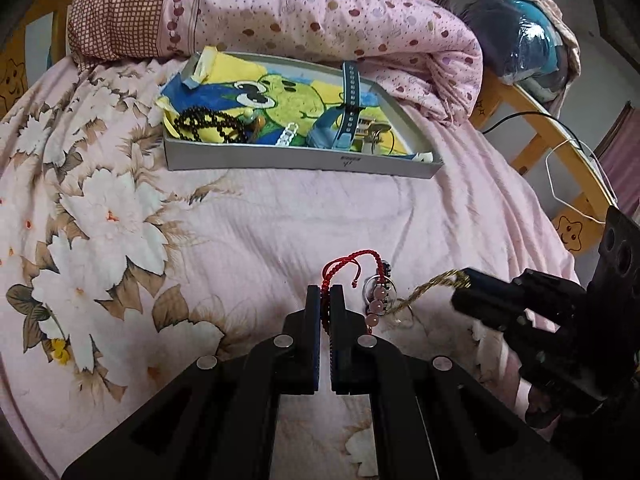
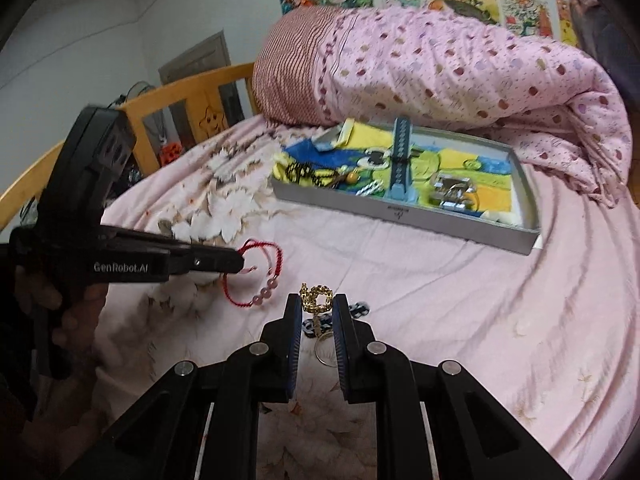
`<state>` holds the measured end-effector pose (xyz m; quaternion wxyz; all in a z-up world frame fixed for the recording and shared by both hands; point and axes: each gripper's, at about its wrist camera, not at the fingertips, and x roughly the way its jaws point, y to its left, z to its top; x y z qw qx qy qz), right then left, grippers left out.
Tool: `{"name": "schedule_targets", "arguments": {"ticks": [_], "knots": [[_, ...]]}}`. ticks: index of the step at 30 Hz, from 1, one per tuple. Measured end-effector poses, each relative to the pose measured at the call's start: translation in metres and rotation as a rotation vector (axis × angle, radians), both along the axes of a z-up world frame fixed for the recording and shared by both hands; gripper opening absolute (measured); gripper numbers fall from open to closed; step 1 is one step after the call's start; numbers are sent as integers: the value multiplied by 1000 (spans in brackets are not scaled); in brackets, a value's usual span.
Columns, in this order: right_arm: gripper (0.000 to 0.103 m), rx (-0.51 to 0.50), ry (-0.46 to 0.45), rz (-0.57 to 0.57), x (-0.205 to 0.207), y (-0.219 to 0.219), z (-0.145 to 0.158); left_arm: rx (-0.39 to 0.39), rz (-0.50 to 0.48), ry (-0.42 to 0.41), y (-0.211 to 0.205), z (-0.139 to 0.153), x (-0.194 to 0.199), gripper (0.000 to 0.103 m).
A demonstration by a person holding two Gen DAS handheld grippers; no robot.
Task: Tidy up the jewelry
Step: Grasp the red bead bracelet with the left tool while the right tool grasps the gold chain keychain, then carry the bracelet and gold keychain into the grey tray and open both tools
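Left wrist view: pink floral bedsheet [image 1: 248,216] across the whole floor of the frame.
Left gripper [image 1: 326,294]: jaws nearly closed, pinching the red braided cord bracelet [image 1: 347,261]; pink round beads hang at 1 o'clock of the fingertips.
Right gripper [image 1: 466,280]: at 3 o'clock, gold chain [image 1: 424,289] trailing from its tip; jaw gap not readable here.
Tray [image 1: 280,158]: shallow grey cardboard box at 12 o'clock, well apart, lined with cartoon-print cloth; holds black bead string [image 1: 208,124] and blue studded watch strap [image 1: 349,96].
Behind tray: rolled dotted pink quilt [image 1: 320,12], soft and bulky.

Right wrist view: same sheet, tray [image 2: 404,216] at 1 o'clock.
Right gripper [image 2: 317,300]: jaws partly open, bunched gold chain [image 2: 316,298] between the tips, touching both pads.
Under the fingers: dark-and-white braided band [image 2: 358,309] and a thin metal ring [image 2: 326,350].
Left gripper [image 2: 240,258]: at 10 o'clock, clamped on red braided cord bracelet [image 2: 256,276].
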<state>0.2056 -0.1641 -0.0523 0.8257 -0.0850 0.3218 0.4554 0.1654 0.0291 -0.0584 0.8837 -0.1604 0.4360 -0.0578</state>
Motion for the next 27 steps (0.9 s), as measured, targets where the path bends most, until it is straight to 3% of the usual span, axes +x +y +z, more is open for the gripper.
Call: {"name": "schedule_targets", "arguments": {"ticks": [17,27], "knots": [[14,131,-82,-67,5,-16,47,11,8,-119,8,38,-2,2],[14,192,-179,-91,57,-5,87,36,61,-185,25,57,45,2]]}}
